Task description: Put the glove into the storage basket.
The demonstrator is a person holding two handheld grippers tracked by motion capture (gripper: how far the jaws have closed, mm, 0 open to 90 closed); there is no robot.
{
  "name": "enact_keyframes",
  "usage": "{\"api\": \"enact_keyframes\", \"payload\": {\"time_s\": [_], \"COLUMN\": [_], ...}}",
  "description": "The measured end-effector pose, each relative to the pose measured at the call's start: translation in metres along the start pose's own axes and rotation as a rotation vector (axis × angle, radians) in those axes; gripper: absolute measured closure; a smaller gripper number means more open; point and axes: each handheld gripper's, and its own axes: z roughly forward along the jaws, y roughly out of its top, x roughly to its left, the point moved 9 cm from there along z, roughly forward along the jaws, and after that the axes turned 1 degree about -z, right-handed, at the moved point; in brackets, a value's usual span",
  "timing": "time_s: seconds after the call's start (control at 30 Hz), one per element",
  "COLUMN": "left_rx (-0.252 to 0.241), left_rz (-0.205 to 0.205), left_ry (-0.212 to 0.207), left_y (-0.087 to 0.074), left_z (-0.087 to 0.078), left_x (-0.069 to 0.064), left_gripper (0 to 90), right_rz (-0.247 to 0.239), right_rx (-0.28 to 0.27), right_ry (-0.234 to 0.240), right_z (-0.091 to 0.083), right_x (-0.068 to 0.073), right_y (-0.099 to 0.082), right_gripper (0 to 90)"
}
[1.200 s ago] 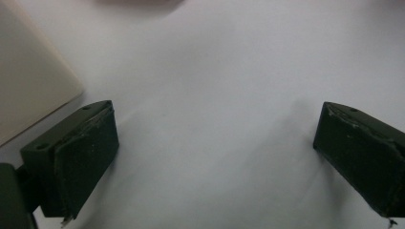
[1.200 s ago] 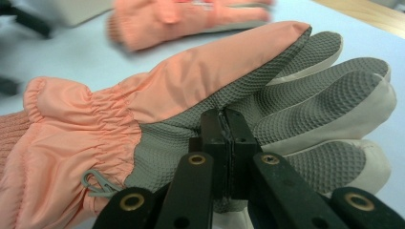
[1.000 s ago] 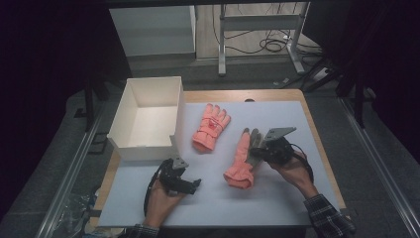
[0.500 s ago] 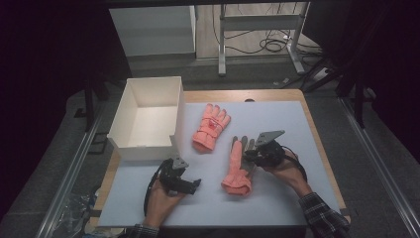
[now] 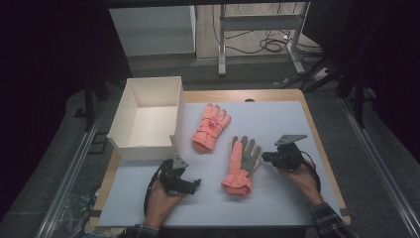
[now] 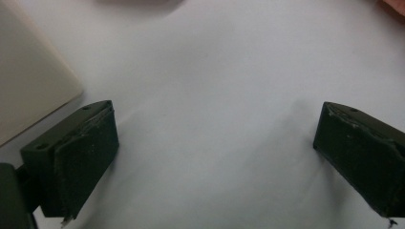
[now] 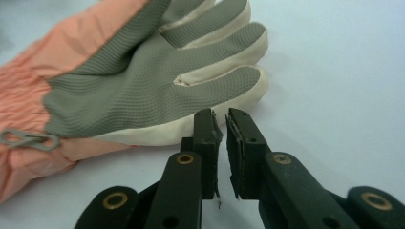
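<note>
Gloves lie on a pale sheet (image 5: 277, 198) that covers most of a wooden tabletop (image 5: 317, 124), whose brown edge shows along the top and right of the sheet in the high view. One glove (image 5: 241, 166), salmon pink with a grey textured palm facing up, sits just right of the frame's centre, fingers toward the top of the frame and cuff toward the bottom. A second glove (image 5: 211, 127), pink with its back up, lies above and to the left of it, apart from it. A small dark patch on its back is too small to read. An open white box (image 5: 144, 119) stands at the upper left of the sheet, beside the second glove.

The right tool (image 5: 267, 157) hovers just to the right of the palm-up glove. In the right gripper view its jaws stand nearly together with a thin slit between them, holding nothing, their tips at the cream edge of the glove (image 7: 143, 90); whether they touch it cannot be told. A small grey loop (image 7: 28, 140) shows at that glove's cuff.

The left tool (image 5: 190, 184) is at the lower left of the sheet, below the box, held in a hand (image 5: 161, 201). In the left gripper view its jaws stand wide apart over bare sheet, with the box corner (image 6: 28, 90) at upper left.

Around the tabletop the room is dark; grey floor, metal rails, a stand and loose cables (image 5: 275, 44) show at the top.
</note>
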Motion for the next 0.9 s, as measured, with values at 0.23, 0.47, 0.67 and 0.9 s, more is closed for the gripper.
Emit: {"api": "enact_keyframes", "payload": {"time_s": [0.23, 0.47, 0.67, 0.9], "left_rx": [0.0, 0.0, 0.0, 0.0], "left_rz": [0.0, 0.0, 0.0, -0.001], "left_ry": [0.0, 0.0, 0.0, 0.0], "left_y": [0.0, 0.0, 0.0, 0.0], "left_z": [0.0, 0.0, 0.0, 0.0], "left_x": [0.0, 0.0, 0.0, 0.0], "left_gripper": [1.4, 1.4, 1.4, 1.4], "right_rz": [-0.003, 0.002, -0.011, -0.015], "right_rx": [0.006, 0.001, -0.022, -0.06], "right_ry": [-0.005, -0.004, -0.022, 0.002], "right_z": [0.015, 0.015, 0.008, 0.012], "right_x": [-0.001, -0.003, -0.004, 0.004], "right_y": [0.005, 0.007, 0.023, 0.058], "right_gripper": [81.5, 79.6, 70.9, 64.6]}}
